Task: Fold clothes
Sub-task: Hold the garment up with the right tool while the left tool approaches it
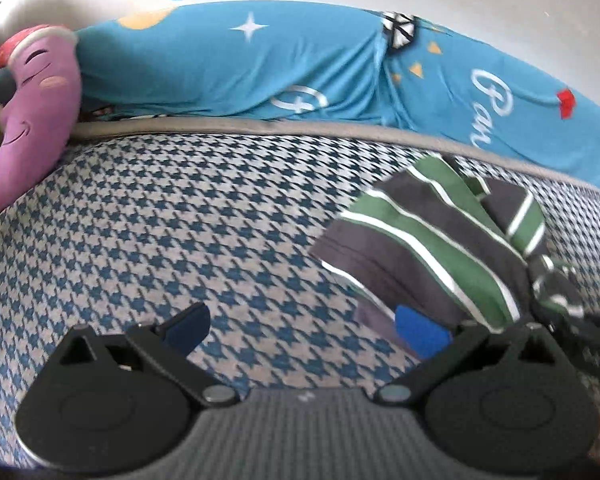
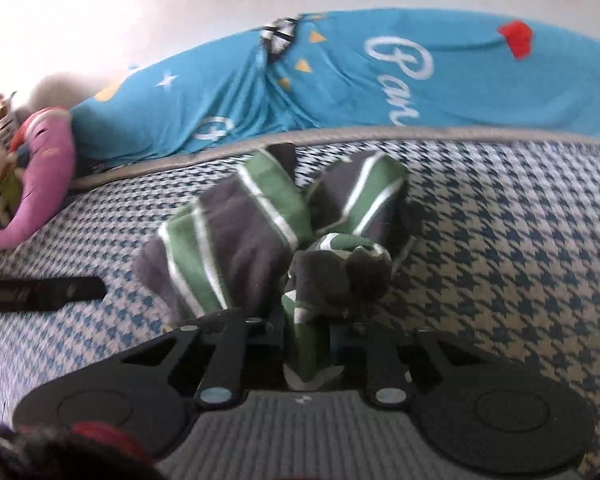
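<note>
A striped garment (image 1: 440, 236) in green, dark grey and white lies bunched on the houndstooth bed cover (image 1: 180, 220). My left gripper (image 1: 306, 328) is open just above the cover, and its right blue pad (image 1: 420, 334) touches the garment's near edge. In the right wrist view the same striped garment (image 2: 240, 240) hangs crumpled in front of the camera. My right gripper (image 2: 310, 344) is shut on a fold of it, with green cloth pinched between the jaws. The other gripper's black body (image 2: 40, 292) shows at the left.
A blue pillow (image 1: 240, 68) with white lettering and a star lies along the bed's far side against a pale wall. A pink plush toy (image 1: 32, 112) rests at the far left. Bare houndstooth cover (image 2: 520, 260) stretches to the right of the garment.
</note>
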Demonstrator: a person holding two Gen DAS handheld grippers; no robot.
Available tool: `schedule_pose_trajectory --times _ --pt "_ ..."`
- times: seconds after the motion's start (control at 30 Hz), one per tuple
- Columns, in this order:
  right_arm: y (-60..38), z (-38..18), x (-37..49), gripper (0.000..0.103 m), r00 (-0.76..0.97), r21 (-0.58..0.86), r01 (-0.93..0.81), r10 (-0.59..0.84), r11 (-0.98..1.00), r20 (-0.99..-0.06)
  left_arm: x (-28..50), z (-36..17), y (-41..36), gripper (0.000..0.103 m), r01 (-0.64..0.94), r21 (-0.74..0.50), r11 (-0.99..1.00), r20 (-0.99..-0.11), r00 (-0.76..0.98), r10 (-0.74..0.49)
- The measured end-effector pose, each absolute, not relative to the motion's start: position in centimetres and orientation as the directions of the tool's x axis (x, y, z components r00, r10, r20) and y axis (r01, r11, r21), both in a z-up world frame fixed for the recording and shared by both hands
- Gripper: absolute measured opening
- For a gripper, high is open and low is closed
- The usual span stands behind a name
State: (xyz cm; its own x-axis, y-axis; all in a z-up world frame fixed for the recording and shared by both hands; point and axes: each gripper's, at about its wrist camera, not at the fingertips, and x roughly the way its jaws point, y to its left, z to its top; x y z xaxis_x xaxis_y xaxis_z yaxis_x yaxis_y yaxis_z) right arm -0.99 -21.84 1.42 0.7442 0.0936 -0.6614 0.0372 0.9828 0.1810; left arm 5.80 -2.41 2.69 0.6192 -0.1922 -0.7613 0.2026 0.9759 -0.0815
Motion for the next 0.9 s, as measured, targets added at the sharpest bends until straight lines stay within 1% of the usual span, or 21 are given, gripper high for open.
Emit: schedule_pose_trajectory --times 0.17,0.27,0.37,0.43,0.5,0.7,0.83,0.9 --pt "-19.2 2.4 -3.2 0.018 0.751 0.112 -0.143 0.181 0.983 -0.635 5.7 3.2 -2.6 0.103 0.185 -0.099 0.978 -0.75 0.632 -0.196" --pt "-17.2 2.6 -4.8 0.018 0.721 0.09 -0.276 0.268 0.957 -0.639 5.4 3.4 -3.2 0.103 0.205 -0.116 0.972 -0.743 0.631 -0.222" --pt "-15.3 2.4 -6.1 0.019 0.689 0.054 -0.372 0.315 0.926 -0.653 5.2 3.5 -4.1 0.103 0.24 -0.131 0.962 -0.737 0.625 -0.256" --pt "-14.9 2.1 -6.6 0.021 0.671 0.048 -0.396 0.324 0.917 -0.667 5.1 3.4 -4.7 0.103 0.269 -0.142 0.953 -0.733 0.618 -0.284" --pt "-14.9 2.0 -7.0 0.026 0.661 0.05 -0.41 0.334 0.911 -0.672 5.1 3.2 -5.5 0.103 0.293 -0.146 0.945 -0.732 0.611 -0.303" --pt "-16.1 3.2 -8.0 0.03 0.662 0.072 -0.408 0.349 0.91 -0.663 4.9 2.2 -7.7 0.103 0.346 -0.119 0.931 -0.75 0.583 -0.312" --pt "-17.2 4.3 -8.3 0.033 0.681 0.075 -0.391 0.343 0.917 -0.647 5.3 0.8 -8.0 0.103 0.309 -0.051 0.95 -0.786 0.575 -0.229" --pt "-18.0 4.9 -8.3 0.037 0.695 0.085 -0.368 0.334 0.926 -0.637 5.4 0.2 -7.5 0.103 0.288 -0.038 0.957 -0.795 0.571 -0.204"
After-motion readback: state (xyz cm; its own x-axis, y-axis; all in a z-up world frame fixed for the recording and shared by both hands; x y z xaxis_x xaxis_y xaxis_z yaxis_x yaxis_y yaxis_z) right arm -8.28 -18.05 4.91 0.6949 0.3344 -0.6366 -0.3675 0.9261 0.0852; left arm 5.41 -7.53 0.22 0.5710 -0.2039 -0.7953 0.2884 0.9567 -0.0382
